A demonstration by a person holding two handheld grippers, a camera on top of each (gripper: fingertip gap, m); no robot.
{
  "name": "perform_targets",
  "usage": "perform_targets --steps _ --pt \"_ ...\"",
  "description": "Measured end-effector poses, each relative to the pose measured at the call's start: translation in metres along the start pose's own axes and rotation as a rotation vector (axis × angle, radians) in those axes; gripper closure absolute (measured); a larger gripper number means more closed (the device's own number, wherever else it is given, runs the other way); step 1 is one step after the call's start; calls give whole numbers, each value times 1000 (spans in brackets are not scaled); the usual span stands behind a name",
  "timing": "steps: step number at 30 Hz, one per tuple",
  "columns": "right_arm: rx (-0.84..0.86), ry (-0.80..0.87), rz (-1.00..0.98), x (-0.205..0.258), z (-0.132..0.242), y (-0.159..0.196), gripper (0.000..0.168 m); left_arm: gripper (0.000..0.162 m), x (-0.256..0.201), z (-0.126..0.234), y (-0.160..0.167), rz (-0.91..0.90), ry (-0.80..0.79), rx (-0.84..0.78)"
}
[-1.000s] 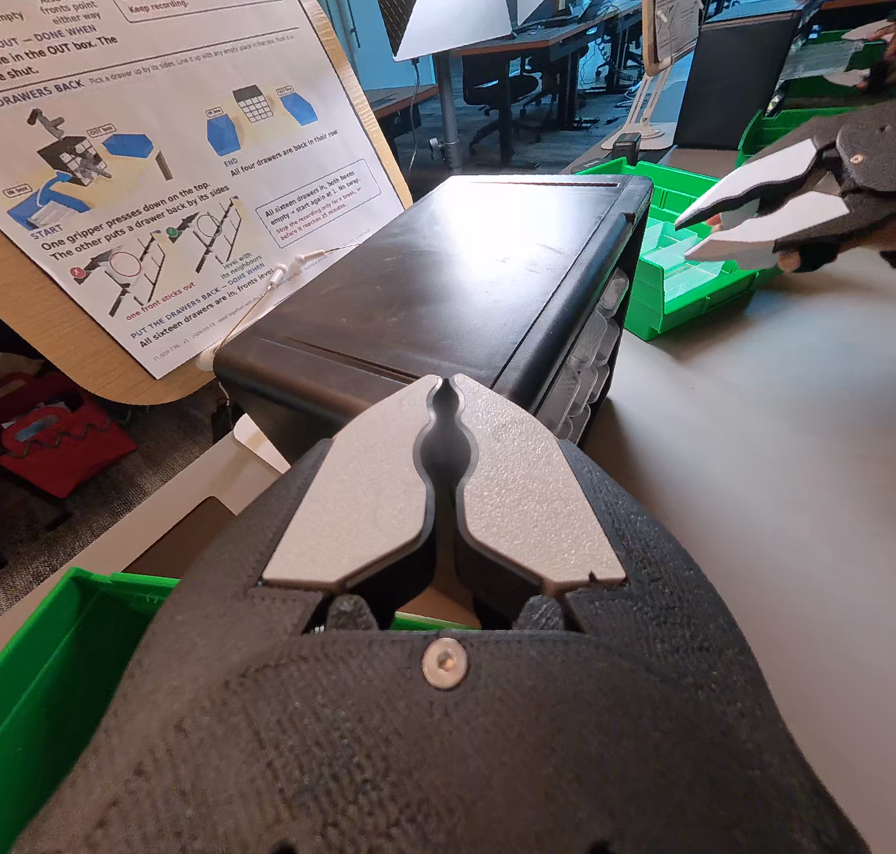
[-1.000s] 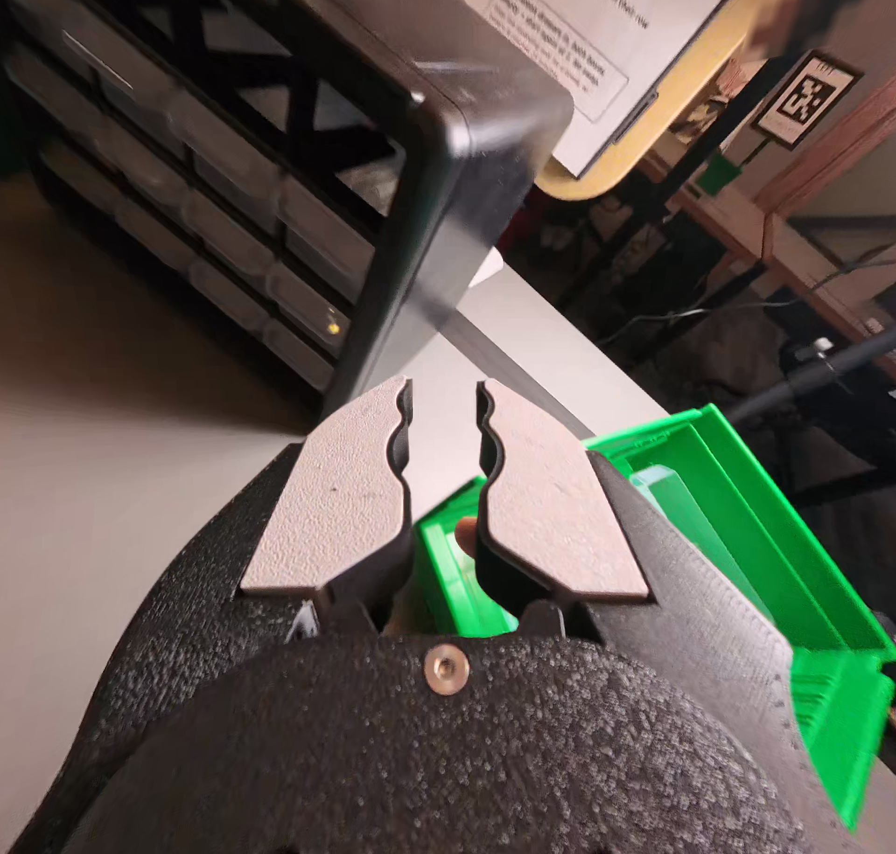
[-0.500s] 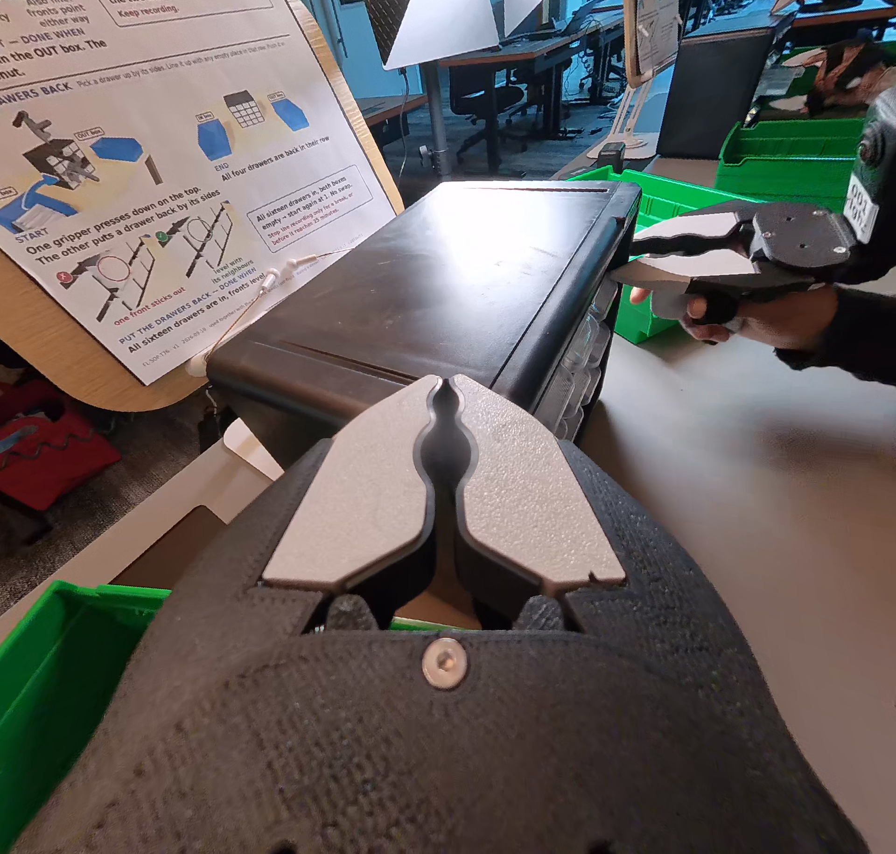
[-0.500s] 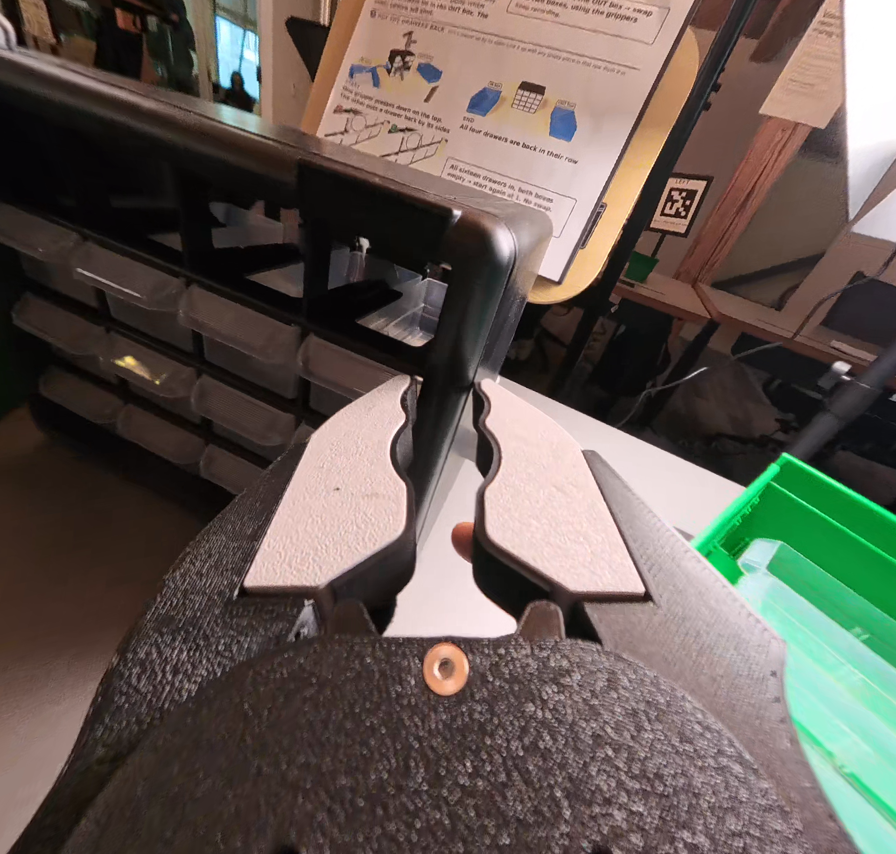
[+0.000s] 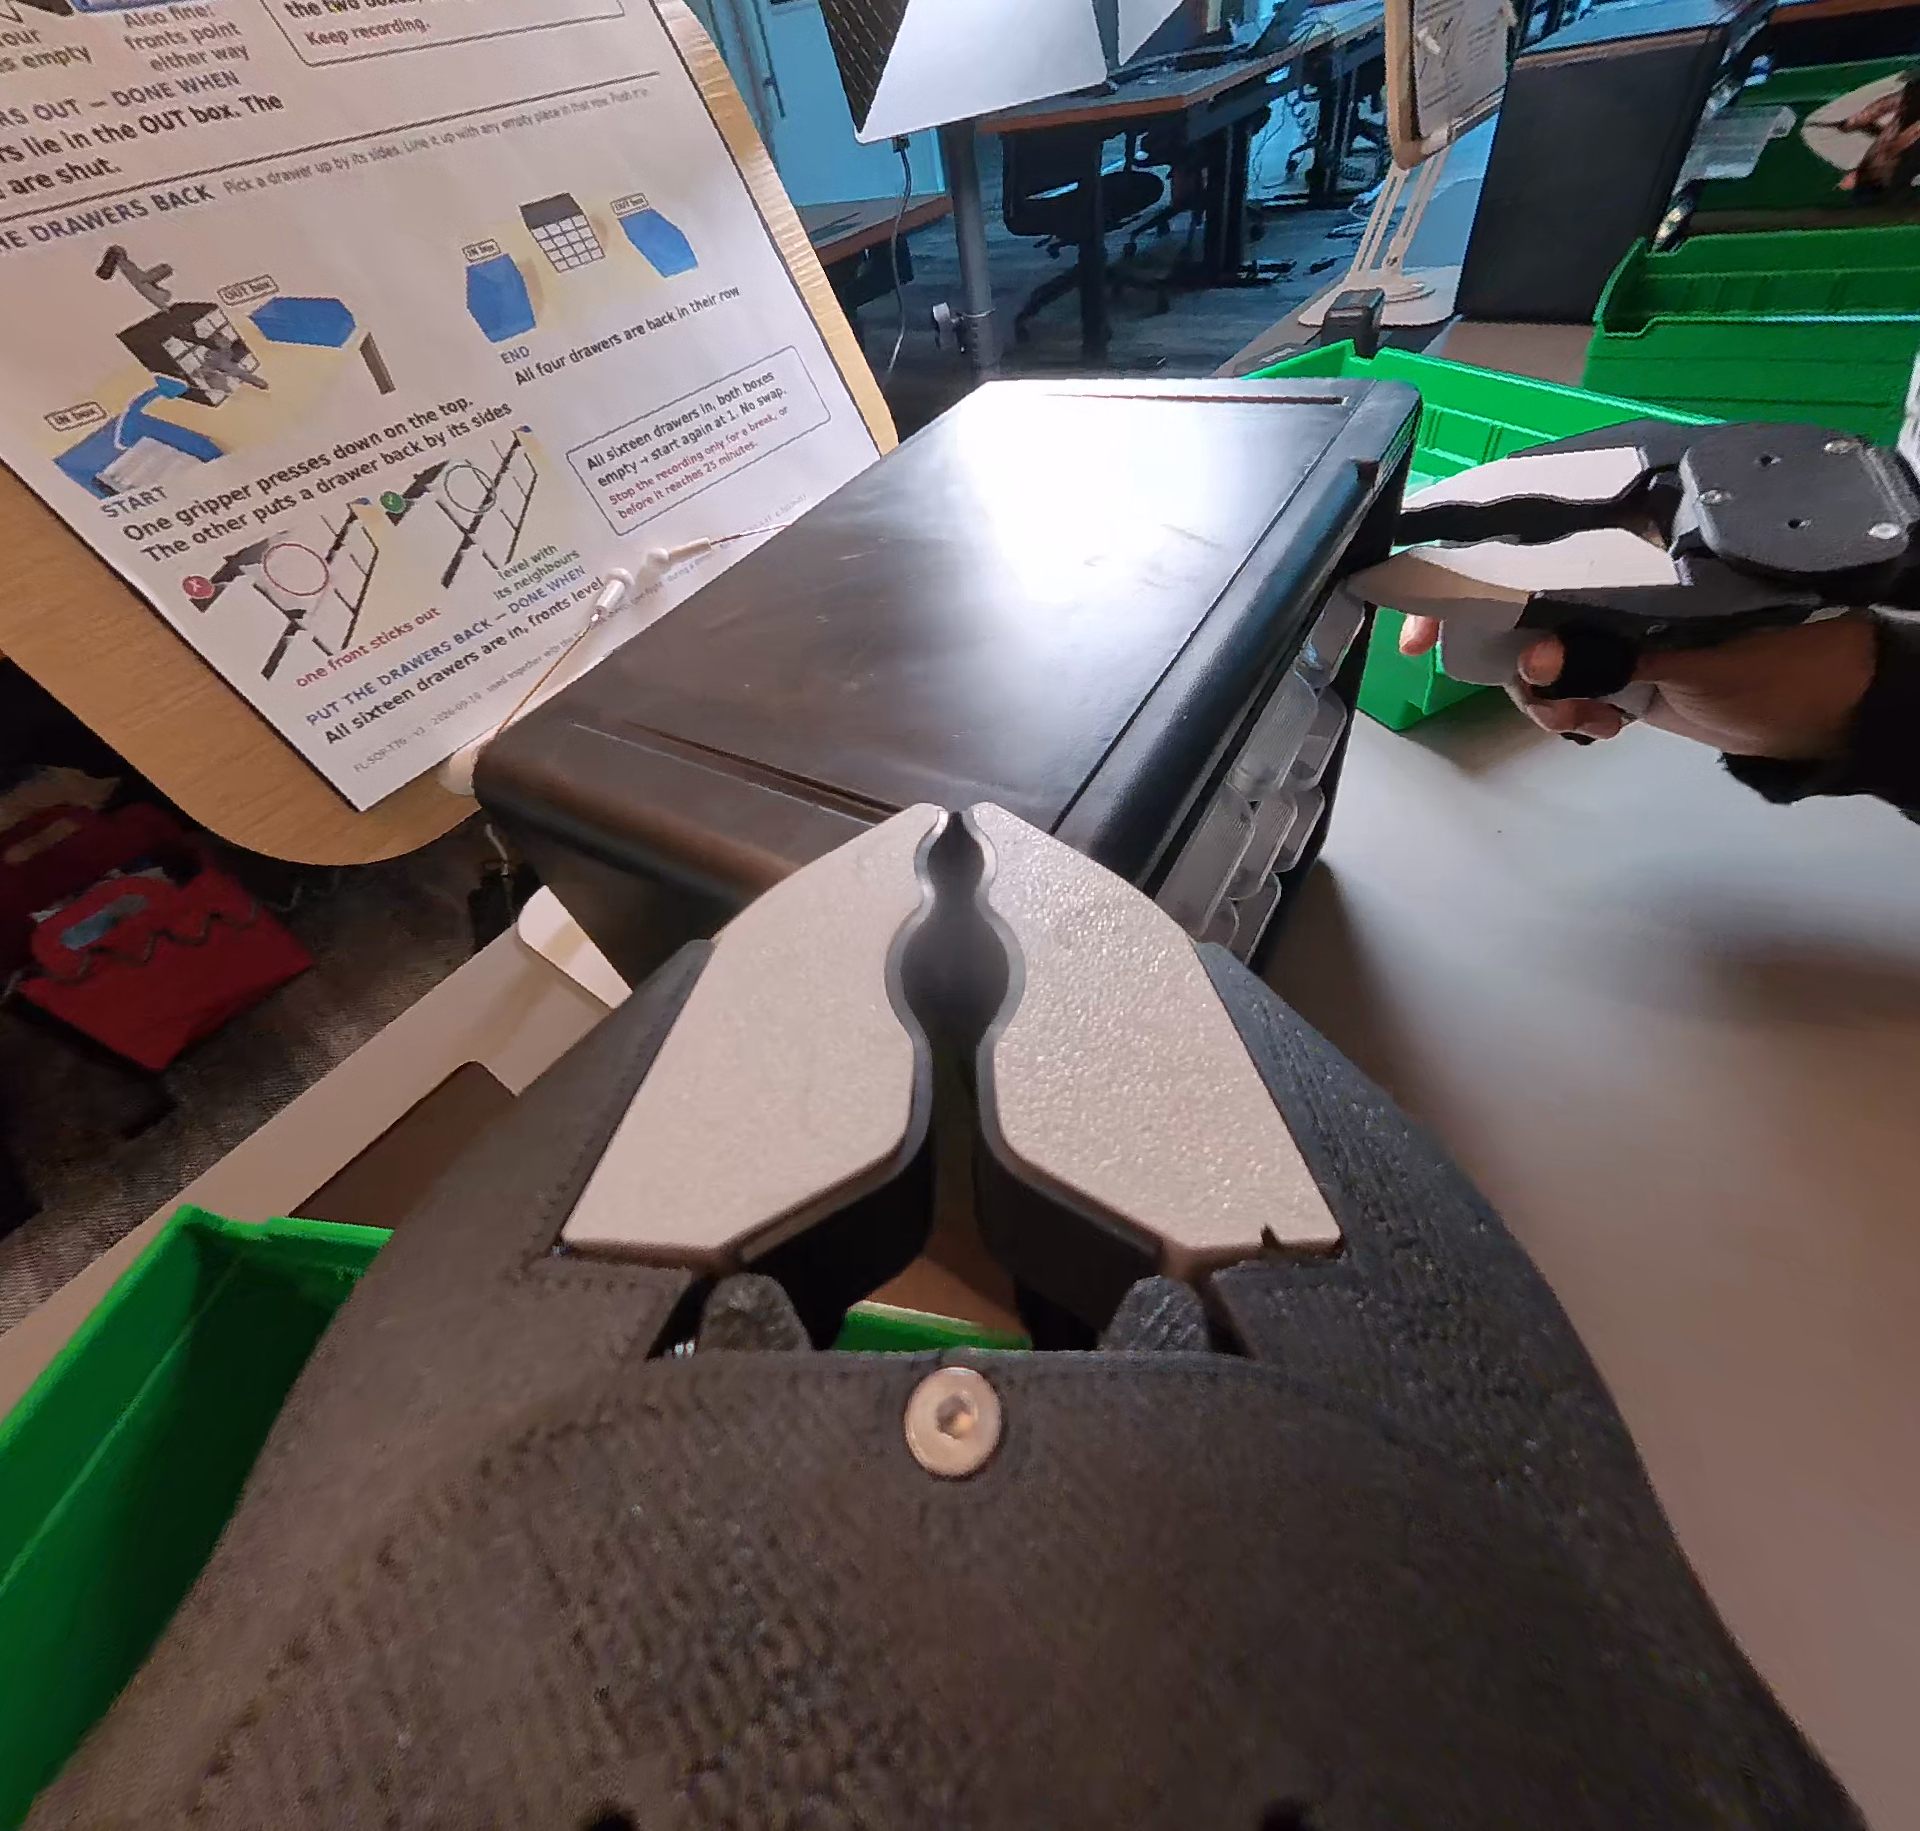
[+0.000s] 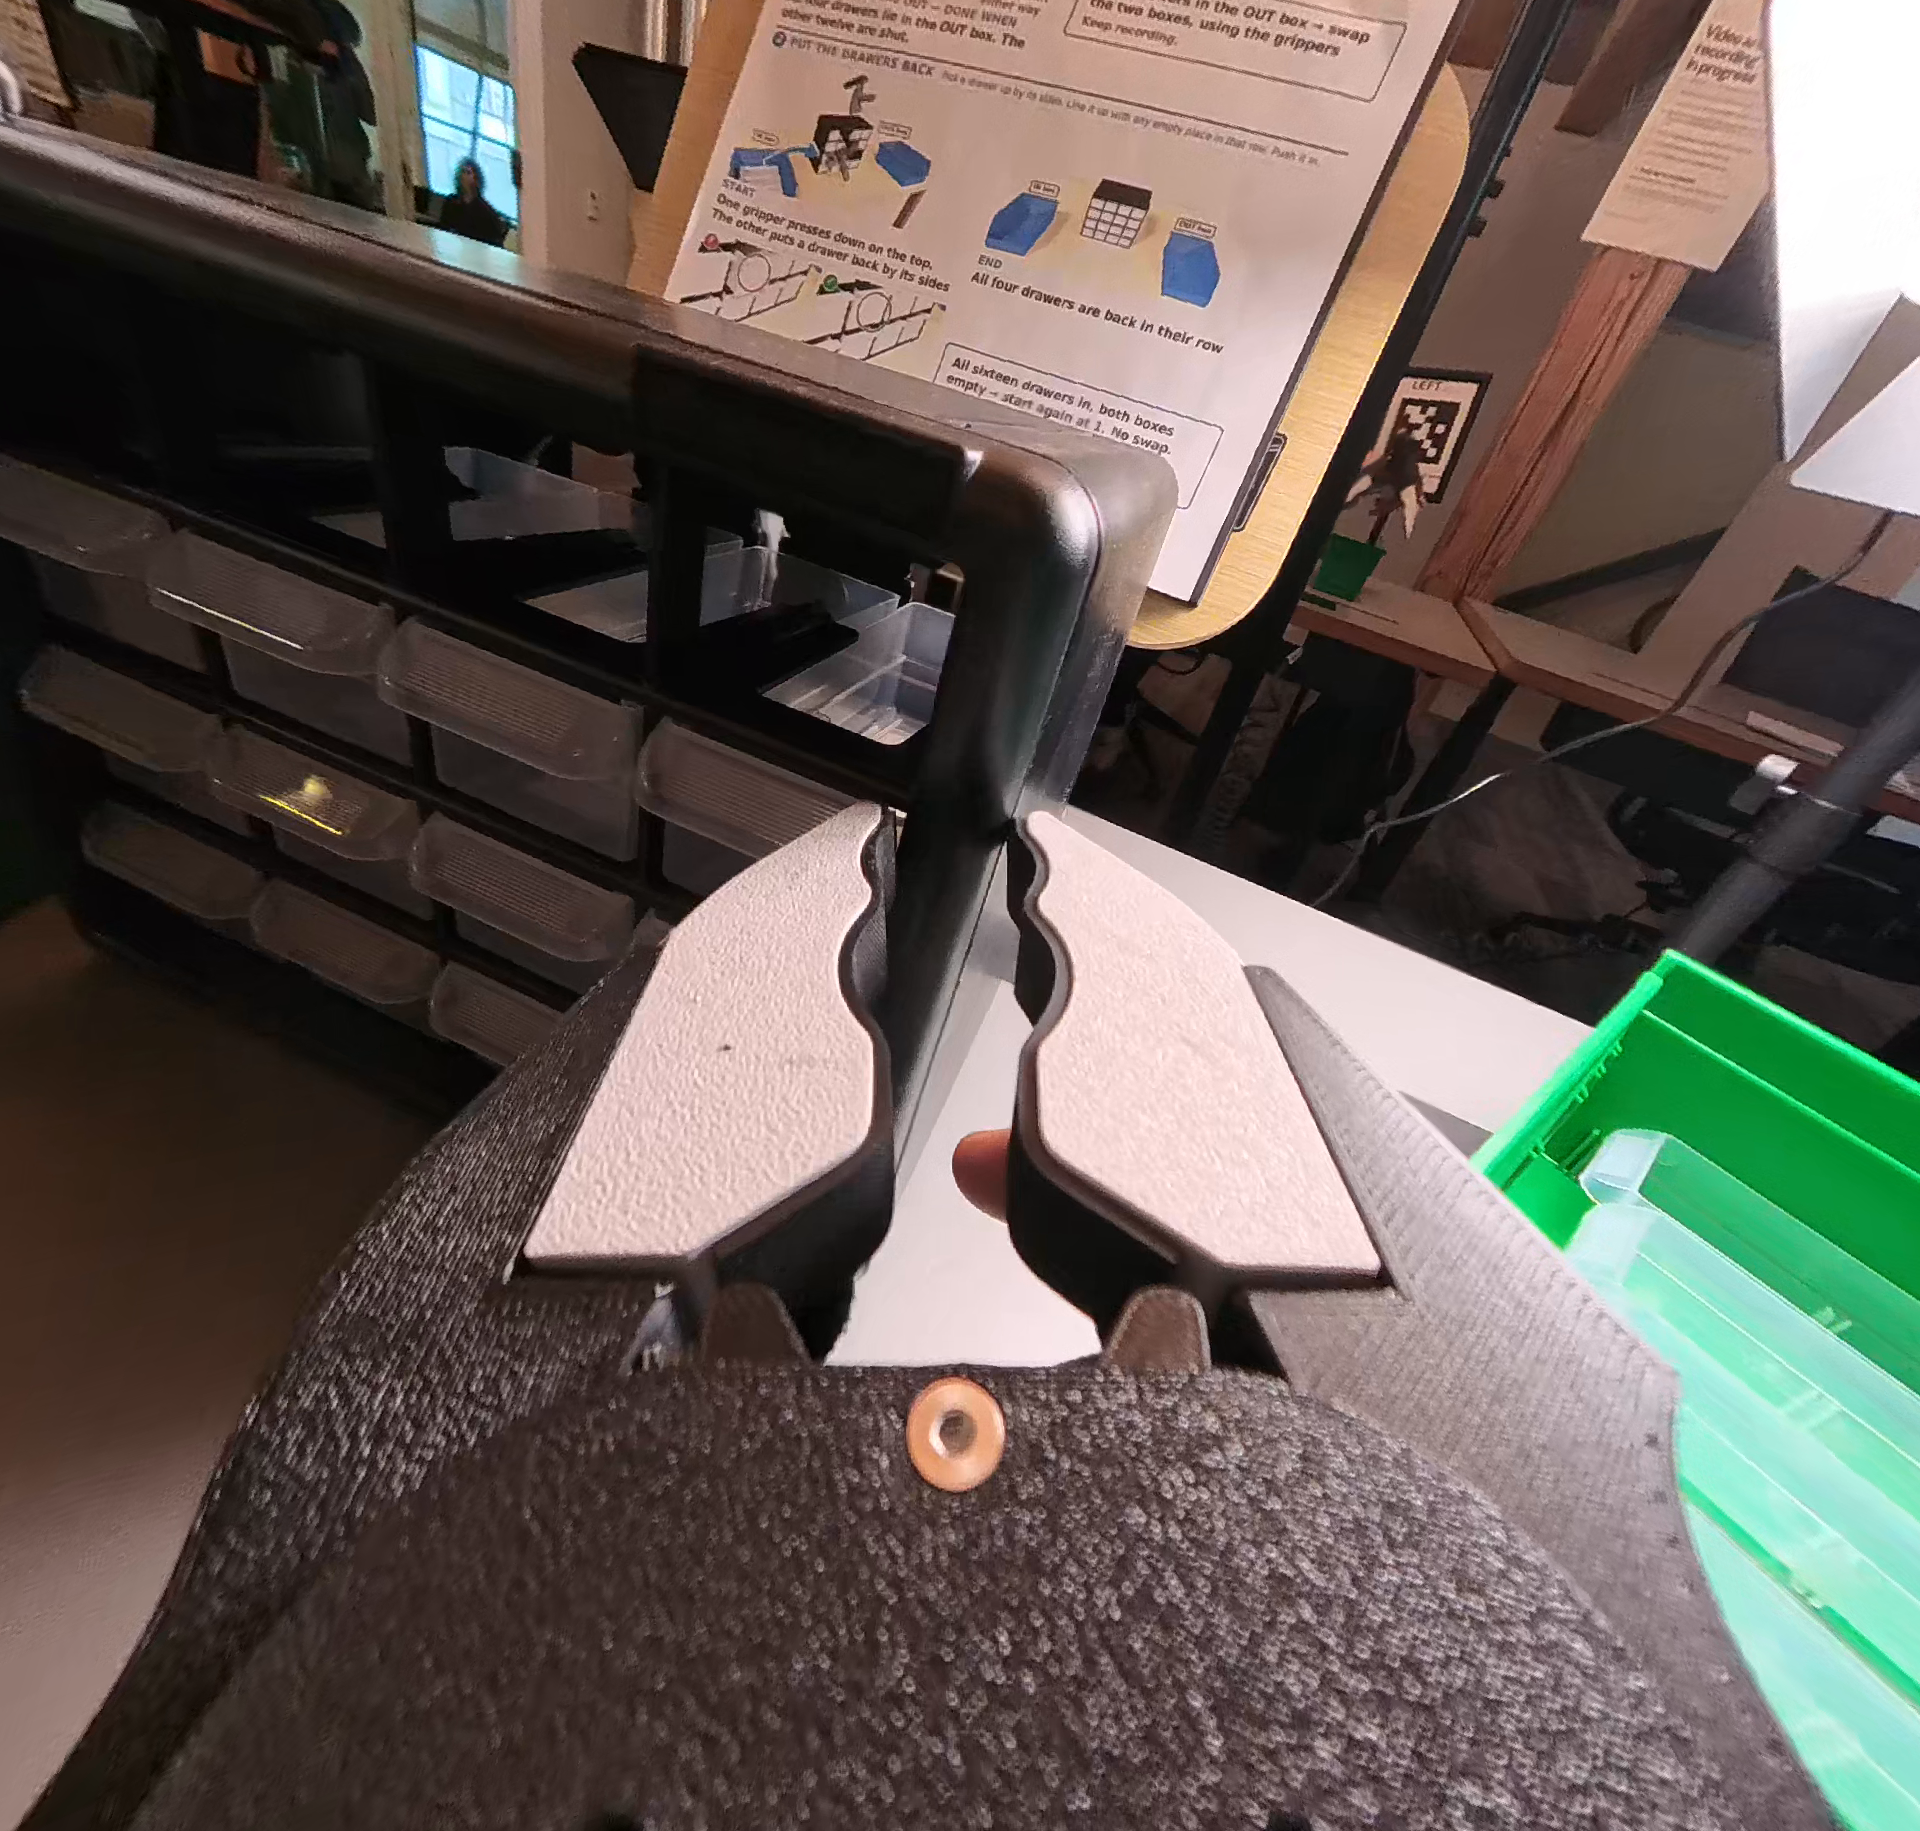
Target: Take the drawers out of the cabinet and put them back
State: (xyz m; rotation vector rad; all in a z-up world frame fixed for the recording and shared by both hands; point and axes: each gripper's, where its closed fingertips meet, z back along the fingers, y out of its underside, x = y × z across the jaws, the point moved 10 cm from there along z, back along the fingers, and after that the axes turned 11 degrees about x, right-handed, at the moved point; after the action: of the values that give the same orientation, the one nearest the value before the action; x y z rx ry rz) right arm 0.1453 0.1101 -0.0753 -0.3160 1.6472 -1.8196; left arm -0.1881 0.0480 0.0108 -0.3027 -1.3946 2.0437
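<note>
The black cabinet stands on the grey table. My left gripper is shut and empty, hovering at the near end of the cabinet's top. My right gripper is open, its fingers straddling the cabinet's front corner post, just below the top. It also shows in the left wrist view at the far front corner. The top row slots are mostly empty; a clear drawer sits deep in the rightmost one. Clear drawers fill the lower rows, shut.
A green bin holding clear drawers stands right of the cabinet. Another green bin lies under my left gripper. More green bins stand farther back. An instruction board leans behind the cabinet.
My right gripper swung from over the green bin to the cabinet's front corner and now straddles its post. My left gripper stayed shut, almost still.
</note>
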Motion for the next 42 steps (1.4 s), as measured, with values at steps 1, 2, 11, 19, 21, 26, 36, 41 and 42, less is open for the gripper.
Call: perform_targets --steps 1,2,11,19,21,26,36,41,42 --pt "5 -10 -6 -1 0 0 148 162 -1 0 0 -8 -12 3" --pt "14 -15 1 -1 0 -1 148 162 -2 0 -1 -19 -26 7" --pt "136 -78 119 -49 50 -48 139 158 -9 46 -12 -63 -196 -74" --pt "758 -170 410 -102 83 26 124 153 3 109 39 -37 -297 86" --pt "846 -208 453 -104 82 46 122 149 3 116 60 -9 -293 145" --pt "946 -242 552 -95 58 74 128 137 -3 115 102 46 -264 261" --pt "936 -284 710 -70 57 79 140 125 -25 101 141 37 -226 417" --pt "894 -372 764 -41 83 75 140 124 -24 96 154 47 -238 434" --pt "885 -399 771 -33 90 74 140 123 -24 95 155 30 -251 443"
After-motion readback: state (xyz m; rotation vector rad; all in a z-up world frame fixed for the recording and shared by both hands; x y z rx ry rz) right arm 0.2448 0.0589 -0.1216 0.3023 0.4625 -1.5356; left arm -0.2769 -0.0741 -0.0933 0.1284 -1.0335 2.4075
